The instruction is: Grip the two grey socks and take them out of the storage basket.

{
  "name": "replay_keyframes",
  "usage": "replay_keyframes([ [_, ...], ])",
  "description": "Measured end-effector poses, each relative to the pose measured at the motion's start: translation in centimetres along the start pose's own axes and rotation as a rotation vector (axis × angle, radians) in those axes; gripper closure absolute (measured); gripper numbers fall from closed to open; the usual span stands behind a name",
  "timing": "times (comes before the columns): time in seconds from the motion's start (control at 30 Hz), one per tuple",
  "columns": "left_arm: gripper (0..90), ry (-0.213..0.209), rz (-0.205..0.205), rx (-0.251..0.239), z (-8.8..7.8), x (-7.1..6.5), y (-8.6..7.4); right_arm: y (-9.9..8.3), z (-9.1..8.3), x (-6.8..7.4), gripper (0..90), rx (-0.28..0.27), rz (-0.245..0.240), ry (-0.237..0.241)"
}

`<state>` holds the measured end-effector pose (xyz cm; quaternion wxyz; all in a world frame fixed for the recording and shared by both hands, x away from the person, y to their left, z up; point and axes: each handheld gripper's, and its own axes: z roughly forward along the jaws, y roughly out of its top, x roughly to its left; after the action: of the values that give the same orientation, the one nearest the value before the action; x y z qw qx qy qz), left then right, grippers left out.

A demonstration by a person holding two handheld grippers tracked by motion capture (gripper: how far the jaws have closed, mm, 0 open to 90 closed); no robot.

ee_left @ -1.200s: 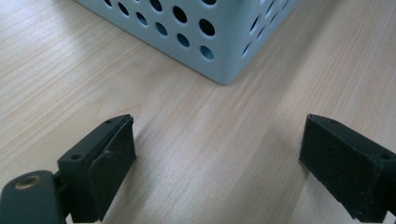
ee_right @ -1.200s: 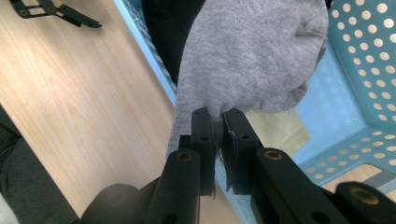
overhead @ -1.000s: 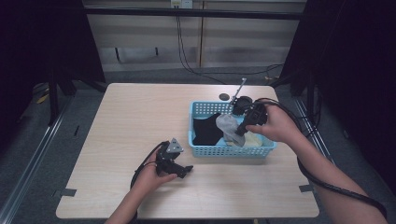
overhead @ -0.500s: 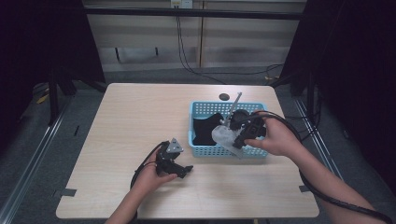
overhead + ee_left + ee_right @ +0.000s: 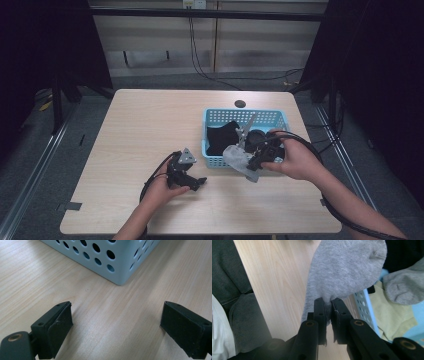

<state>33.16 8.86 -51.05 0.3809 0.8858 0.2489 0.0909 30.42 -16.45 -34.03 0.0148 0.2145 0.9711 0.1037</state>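
Grey sock (image 5: pixel 239 159) pinched in right gripper (image 5: pixel 256 161), wrist tipped down

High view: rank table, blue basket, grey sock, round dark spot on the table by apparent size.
1. table
2. blue basket
3. grey sock, held in the right gripper over the basket's near rim
4. round dark spot

The right gripper (image 5: pixel 256 161), clamped on the grey sock (image 5: pixel 239 159), was shifted from over the middle of the blue basket (image 5: pixel 216 161) down and to the left in the high view. The sock was carried across the basket's near rim and was brought over the table (image 5: pixel 150 125), beyond the near wall.
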Motion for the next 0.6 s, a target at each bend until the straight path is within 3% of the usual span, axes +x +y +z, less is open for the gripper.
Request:
replay_keyframes([
  [0.6, 9.7, 0.000, 0.000, 0.000, 0.0, 0.0, 0.0, -0.5, 2.0, 2.1, 82.9, 0.018, -0.047, 0.021],
])
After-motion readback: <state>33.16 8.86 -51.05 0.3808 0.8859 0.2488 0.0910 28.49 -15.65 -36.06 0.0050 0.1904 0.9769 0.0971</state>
